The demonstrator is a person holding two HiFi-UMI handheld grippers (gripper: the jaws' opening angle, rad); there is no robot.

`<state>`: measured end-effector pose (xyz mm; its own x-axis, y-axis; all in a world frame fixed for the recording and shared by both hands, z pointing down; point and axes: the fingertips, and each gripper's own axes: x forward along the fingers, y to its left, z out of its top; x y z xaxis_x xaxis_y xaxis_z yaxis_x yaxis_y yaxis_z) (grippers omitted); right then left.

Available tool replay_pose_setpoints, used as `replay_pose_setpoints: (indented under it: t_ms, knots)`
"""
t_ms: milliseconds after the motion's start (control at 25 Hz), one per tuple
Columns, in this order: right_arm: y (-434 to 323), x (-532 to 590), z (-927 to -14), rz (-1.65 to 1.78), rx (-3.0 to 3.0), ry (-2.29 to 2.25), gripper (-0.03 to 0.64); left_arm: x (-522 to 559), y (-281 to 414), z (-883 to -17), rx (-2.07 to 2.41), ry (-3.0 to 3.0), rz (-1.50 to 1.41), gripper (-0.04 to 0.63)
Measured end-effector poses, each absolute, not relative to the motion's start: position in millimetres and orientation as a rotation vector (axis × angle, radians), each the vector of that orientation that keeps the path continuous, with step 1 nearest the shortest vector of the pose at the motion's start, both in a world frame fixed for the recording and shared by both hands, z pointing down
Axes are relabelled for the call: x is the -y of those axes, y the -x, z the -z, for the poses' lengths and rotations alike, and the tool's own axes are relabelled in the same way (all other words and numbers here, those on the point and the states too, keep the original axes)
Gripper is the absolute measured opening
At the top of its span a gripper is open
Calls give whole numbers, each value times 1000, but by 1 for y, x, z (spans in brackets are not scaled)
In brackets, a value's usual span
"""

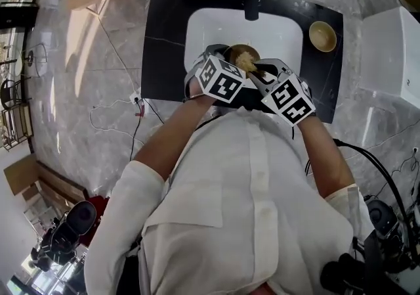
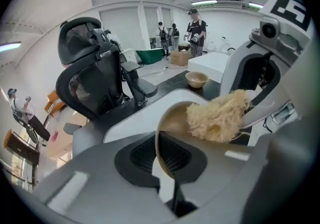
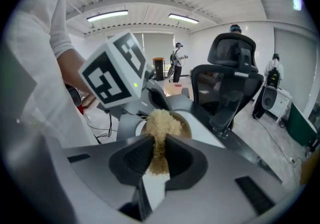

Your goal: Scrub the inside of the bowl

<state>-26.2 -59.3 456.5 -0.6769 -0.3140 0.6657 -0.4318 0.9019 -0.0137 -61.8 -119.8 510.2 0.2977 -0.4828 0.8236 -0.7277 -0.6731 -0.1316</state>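
The left tool [image 2: 162, 157] was clamped on the bowl [image 2: 172, 120] rim. The right tool [image 3: 159, 157] pinched the scrubber [image 3: 162, 120], which sat at the bowl's mouth, two o'clock from the left tool.

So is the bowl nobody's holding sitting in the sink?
No, the spare bowl sits on the dark counter beside the white sink.

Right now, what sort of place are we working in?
Probably an open office or lab with a demo wash station, not a home kitchen: a white sink set in a black counter, a black office chair right beside it, and loose cables on the marble-look floor.
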Motion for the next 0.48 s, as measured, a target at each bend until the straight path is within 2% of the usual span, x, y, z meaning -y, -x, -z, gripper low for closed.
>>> replay_pose_setpoints:
  t_ms: [480]
  knots:
    - [21,86,-467,-85,2129,-590,51,118,53,-493,1104,-2428,-1378,12]
